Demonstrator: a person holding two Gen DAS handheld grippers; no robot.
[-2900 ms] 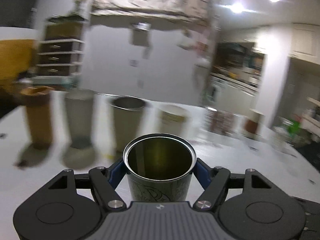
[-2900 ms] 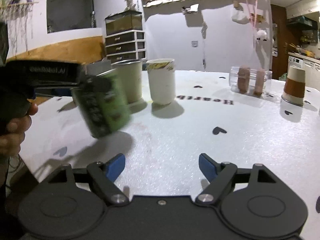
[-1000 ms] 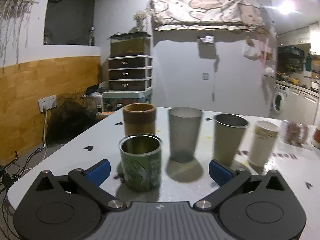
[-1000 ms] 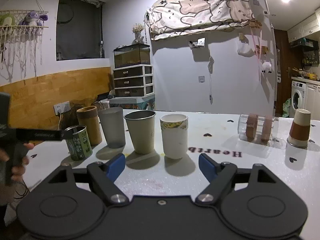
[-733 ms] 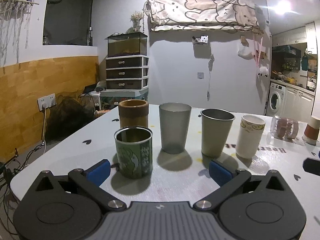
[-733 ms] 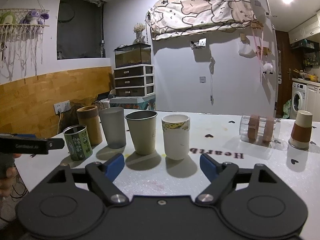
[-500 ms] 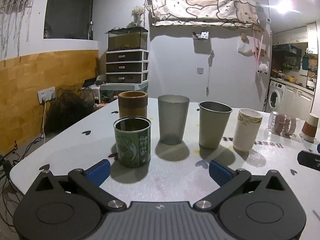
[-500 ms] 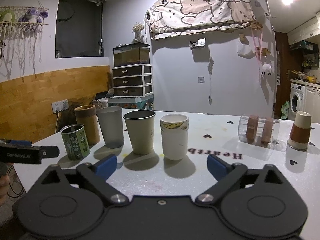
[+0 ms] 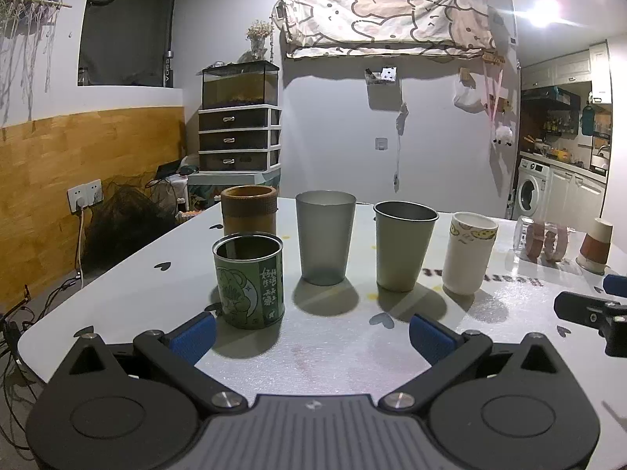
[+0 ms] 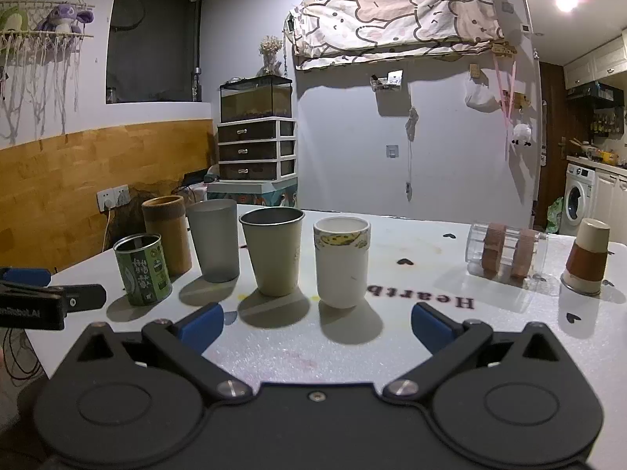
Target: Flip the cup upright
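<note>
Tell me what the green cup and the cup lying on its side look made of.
Green cup: likely tin, judging by its shiny rolled rim and printed wrap. Lying cup: clear plastic or glass, since brown bands show through its wall; which one is unclear.

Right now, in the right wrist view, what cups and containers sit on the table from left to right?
Green tin → brown tube → grey tumbler → steel cup → white paper cup → clear jar on its side → upside-down brown paper cup.
</note>
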